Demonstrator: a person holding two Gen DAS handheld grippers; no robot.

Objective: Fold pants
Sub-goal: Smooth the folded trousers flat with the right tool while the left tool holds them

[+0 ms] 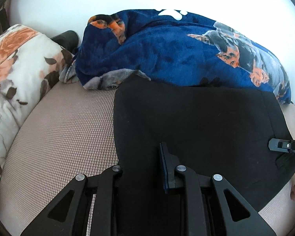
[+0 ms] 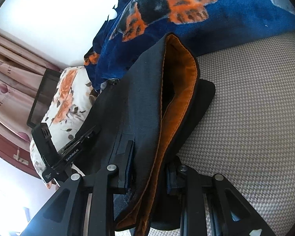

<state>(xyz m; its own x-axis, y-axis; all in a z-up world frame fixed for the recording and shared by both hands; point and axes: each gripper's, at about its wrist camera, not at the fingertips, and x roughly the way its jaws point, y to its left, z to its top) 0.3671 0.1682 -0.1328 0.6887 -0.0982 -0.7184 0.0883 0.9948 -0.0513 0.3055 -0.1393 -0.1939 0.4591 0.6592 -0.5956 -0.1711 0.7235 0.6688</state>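
Black pants (image 1: pixel 196 122) lie folded on a beige woven bed surface (image 1: pixel 68 127). My left gripper (image 1: pixel 141 161) reaches over the pants' near left edge; cloth covers its left finger, so its state is unclear. My right gripper (image 2: pixel 149 169) is shut on the pants' waistband (image 2: pixel 179 90), whose orange lining shows, and lifts it off the bed. The right gripper also shows at the right edge of the left wrist view (image 1: pixel 285 145). The left gripper shows at the left of the right wrist view (image 2: pixel 68 151).
A blue fleece blanket with dog prints (image 1: pixel 177 49) lies bunched behind the pants. A white floral pillow (image 1: pixel 15 68) sits at the left. Pink curtains (image 2: pixel 9 74) and a dark frame (image 2: pixel 43 98) stand beyond the bed.
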